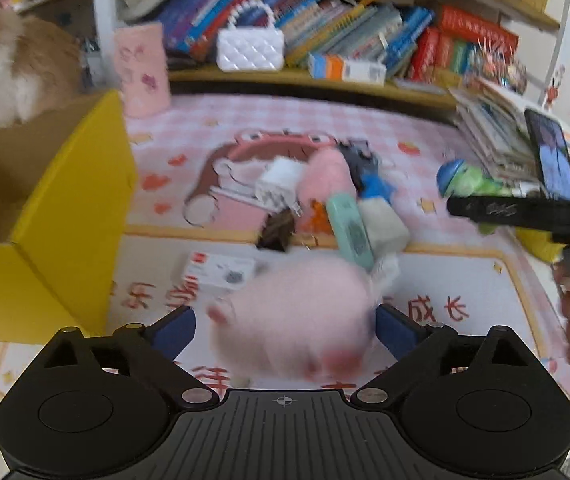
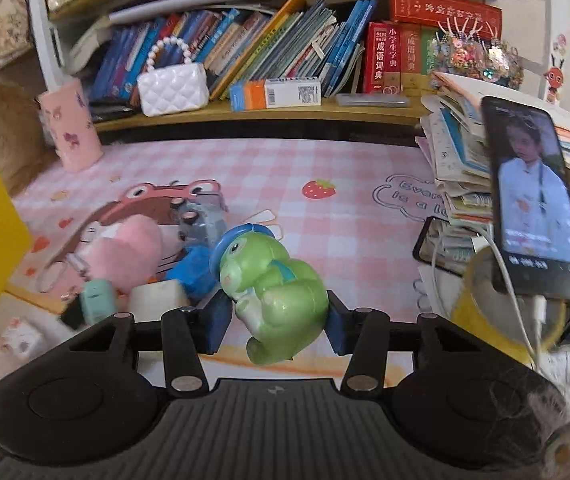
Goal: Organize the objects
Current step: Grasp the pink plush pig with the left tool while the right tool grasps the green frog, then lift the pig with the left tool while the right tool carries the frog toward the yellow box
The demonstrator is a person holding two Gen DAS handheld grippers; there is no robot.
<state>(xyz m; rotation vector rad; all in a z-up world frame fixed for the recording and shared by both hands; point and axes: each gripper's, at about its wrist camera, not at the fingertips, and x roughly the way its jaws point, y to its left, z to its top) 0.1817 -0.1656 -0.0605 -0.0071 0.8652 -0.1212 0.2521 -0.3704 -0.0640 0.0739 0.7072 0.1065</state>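
Left wrist view: my left gripper (image 1: pixel 285 326) is spread wide around a blurred pink plush toy (image 1: pixel 293 312), pads not touching it; yellow cardboard box (image 1: pixel 65 216) just left. It looks soft and light, so I'd squeeze mid-body. My right gripper (image 2: pixel 279 320) is clamped on a glossy green plastic turtle figure (image 2: pixel 273 284), hard and likely slippery, gripped across its belly above the pink checked mat (image 2: pixel 365 216).
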